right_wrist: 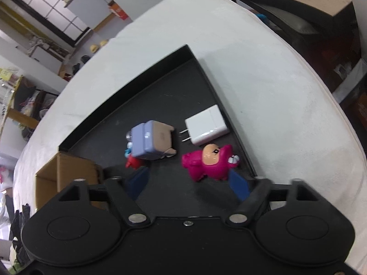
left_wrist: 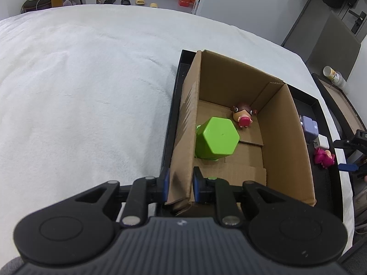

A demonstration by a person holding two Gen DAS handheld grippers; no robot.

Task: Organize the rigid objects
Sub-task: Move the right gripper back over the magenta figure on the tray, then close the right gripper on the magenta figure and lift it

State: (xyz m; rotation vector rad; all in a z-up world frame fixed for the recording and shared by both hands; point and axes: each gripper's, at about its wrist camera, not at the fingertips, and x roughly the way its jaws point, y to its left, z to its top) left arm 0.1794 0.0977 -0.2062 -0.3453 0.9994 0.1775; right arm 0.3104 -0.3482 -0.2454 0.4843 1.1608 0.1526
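Observation:
An open cardboard box [left_wrist: 282, 123] stands in a black tray [left_wrist: 179, 73] on the white cloth. Inside lie a green hexagonal cup [left_wrist: 215, 138] and a small brown-haired figurine [left_wrist: 243, 114]. My left gripper [left_wrist: 181, 183] is shut on the box's left wall. In the right wrist view the tray [right_wrist: 160, 91] holds a pink dinosaur-suit figurine [right_wrist: 211, 162], a purple block-shaped toy [right_wrist: 149, 139] with a red piece beside it, and a white plug charger [right_wrist: 207, 125]. My right gripper [right_wrist: 188, 183] is open, just behind the pink figurine, its right finger [right_wrist: 238, 185] close to it.
White cloth [left_wrist: 80, 91] covers the table around the tray. The box corner [right_wrist: 66, 171] shows at the left of the right wrist view. The table edge lies to the right, with a dark chair [right_wrist: 286, 6] and a tin [left_wrist: 333, 75] beyond.

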